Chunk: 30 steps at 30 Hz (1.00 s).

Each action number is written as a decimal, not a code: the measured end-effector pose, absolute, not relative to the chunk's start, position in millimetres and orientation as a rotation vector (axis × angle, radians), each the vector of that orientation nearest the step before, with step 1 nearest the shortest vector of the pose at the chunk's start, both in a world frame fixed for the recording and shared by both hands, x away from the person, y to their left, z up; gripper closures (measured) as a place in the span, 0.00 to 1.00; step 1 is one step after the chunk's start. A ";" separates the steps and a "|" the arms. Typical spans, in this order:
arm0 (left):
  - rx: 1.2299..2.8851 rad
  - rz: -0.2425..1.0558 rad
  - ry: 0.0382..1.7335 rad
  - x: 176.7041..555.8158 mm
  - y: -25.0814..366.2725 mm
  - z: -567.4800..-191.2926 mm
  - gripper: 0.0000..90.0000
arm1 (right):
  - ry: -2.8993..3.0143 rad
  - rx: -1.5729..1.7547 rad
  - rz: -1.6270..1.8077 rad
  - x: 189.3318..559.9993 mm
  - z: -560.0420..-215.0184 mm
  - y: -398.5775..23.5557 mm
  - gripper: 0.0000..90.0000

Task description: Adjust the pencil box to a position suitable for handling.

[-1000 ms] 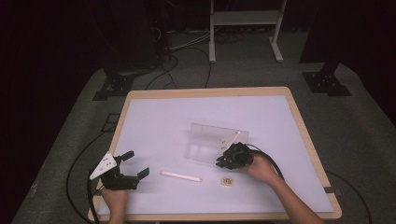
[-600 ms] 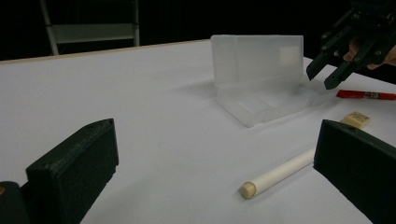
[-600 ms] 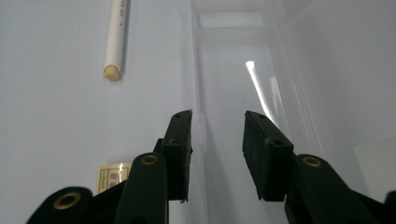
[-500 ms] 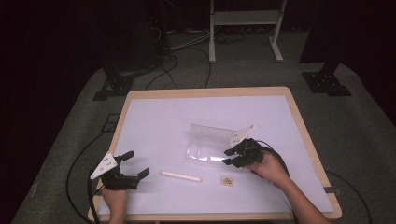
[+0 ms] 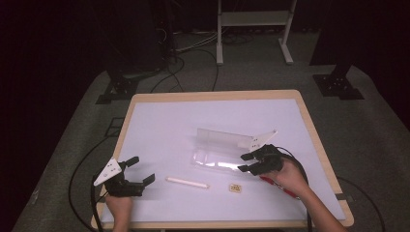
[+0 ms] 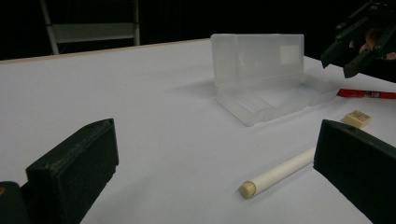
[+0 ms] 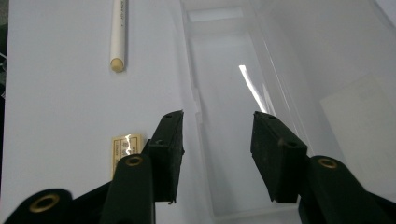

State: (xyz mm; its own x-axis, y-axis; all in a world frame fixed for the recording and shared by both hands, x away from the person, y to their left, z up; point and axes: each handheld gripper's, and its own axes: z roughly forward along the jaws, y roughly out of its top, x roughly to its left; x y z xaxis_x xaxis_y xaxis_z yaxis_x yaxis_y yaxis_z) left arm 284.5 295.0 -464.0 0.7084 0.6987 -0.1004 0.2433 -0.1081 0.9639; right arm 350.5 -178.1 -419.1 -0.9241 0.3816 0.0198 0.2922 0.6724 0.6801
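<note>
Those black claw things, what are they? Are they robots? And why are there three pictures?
They are not robots. A person holds a pinching tool called a gripper in each hand: the left gripper and the right gripper. Each one has two black jaws, and both are open and holding nothing.

The three pictures show one moment from three cameras. The high view looks down on the white table from above. The other two cameras ride on the grippers and look out between their own jaws.

On the table are a clear plastic box with its lid standing open, a white pen, a small tan eraser and a red pen by the person's right hand. In the right gripper view, the jaws hang just over the open box.
</note>
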 end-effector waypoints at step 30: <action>1.683 0.465 0.761 284.0 294.9 -463.9 0.00 | 2.697 0.694 1.122 325.7 -423.5 -229.0 0.53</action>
State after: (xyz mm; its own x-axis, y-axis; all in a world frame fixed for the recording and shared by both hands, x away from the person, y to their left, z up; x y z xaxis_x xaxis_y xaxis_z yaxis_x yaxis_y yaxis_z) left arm 284.0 294.9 -463.9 0.7089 0.6994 -0.0913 0.2386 -0.1160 0.9642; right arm 325.7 -229.0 -423.5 -0.8840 0.4651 0.0474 0.3615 0.6156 0.7002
